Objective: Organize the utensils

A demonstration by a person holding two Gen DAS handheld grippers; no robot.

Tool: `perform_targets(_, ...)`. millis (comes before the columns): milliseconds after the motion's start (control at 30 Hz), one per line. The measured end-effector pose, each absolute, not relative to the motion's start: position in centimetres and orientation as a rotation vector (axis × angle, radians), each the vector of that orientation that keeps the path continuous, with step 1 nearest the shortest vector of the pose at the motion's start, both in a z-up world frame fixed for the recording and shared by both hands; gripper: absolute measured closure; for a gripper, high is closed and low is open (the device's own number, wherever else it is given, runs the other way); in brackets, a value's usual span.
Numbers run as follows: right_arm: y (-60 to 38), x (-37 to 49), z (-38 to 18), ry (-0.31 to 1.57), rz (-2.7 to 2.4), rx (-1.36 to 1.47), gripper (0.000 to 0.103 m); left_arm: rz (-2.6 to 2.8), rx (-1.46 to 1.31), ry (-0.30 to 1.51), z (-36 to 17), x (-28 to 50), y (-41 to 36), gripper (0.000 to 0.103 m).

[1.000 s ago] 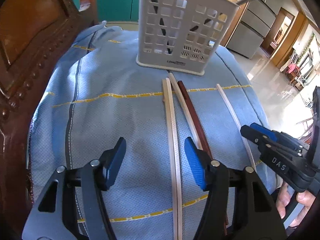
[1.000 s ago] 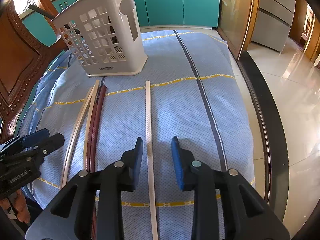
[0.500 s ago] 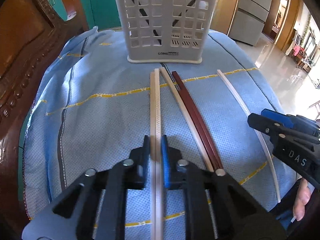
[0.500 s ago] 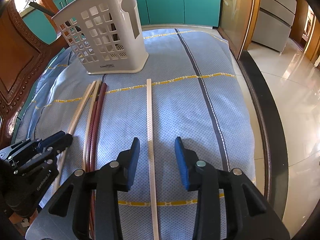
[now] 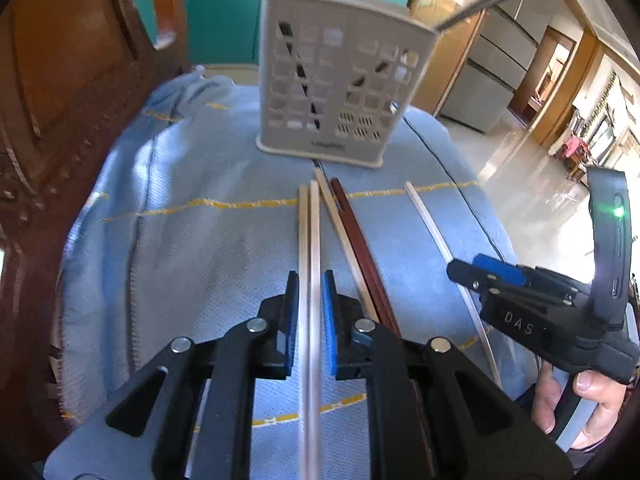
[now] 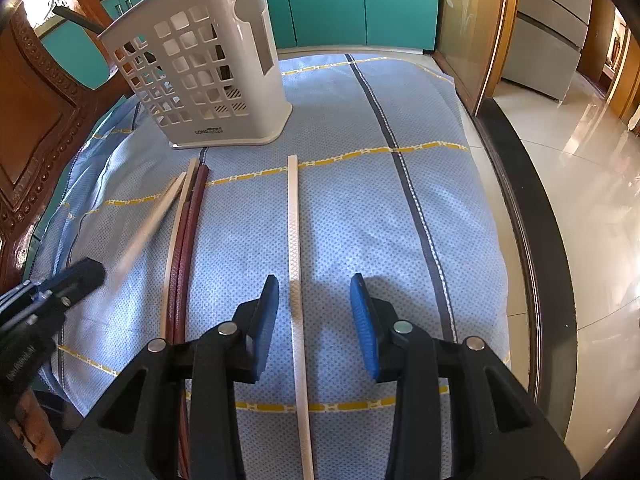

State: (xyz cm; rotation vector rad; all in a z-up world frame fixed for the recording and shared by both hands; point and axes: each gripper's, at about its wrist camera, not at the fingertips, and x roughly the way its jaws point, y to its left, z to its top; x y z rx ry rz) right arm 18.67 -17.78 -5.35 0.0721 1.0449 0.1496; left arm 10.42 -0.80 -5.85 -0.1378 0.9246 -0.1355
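A white slotted utensil basket (image 5: 340, 88) stands at the far end of the blue cloth (image 5: 208, 248); it also shows in the right wrist view (image 6: 208, 76). My left gripper (image 5: 309, 280) is shut on a pair of cream chopsticks (image 5: 310, 232), lifted and blurred in the right wrist view (image 6: 150, 224). Beside it lie one cream chopstick (image 5: 344, 236) and a dark red pair (image 5: 360, 240). My right gripper (image 6: 314, 300) is open, its fingers on either side of a single cream chopstick (image 6: 295, 240) on the cloth.
A carved wooden chair back (image 5: 72, 80) rises at the left. Dark utensil handles (image 5: 480, 4) stick out of the basket. Teal cabinets (image 6: 360, 0) stand behind. The cloth's right edge drops to a tiled floor (image 6: 580, 200).
My left gripper closed on the cream chopstick pair and has raised it off the cloth. My right gripper opened a little wider over the single cream chopstick.
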Motion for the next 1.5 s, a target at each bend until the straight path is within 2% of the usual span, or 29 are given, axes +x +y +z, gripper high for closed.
perform_targets(67,-17.8,18.7,-5.4,1.045,0.149,0.071,0.065,-0.12,-0.139,0.921,-5.7,10.4,-0.5,0.081)
perform_targets(233,-17.7,18.7,-5.4,1.045,0.148,0.071,0.064,-0.103,-0.151,0.947,-6.1,10.7,0.3,0.079)
perform_targets(333,-17.7,18.7,-5.4,1.046,0.15,0.069,0.063,-0.101,-0.147,0.954,-6.5,11.2,0.6,0.074)
perform_targets(833,-17.7,18.6,-5.3,1.042,0.146,0.069,0.061,-0.036,-0.2,0.951,-6.3,12.2,2.9,0.069)
perform_targets(1167,-17.7,18.5,-5.4,1.041,0.143,0.057,0.061,-0.057,-0.106,1.027,-9.1,14.5,-0.2,0.069)
perform_targets(1500,-17.5,18.6,-5.4,1.048,0.141,0.05,0.061,-0.064,-0.032,1.019,-9.4,14.2,-1.7,0.065)
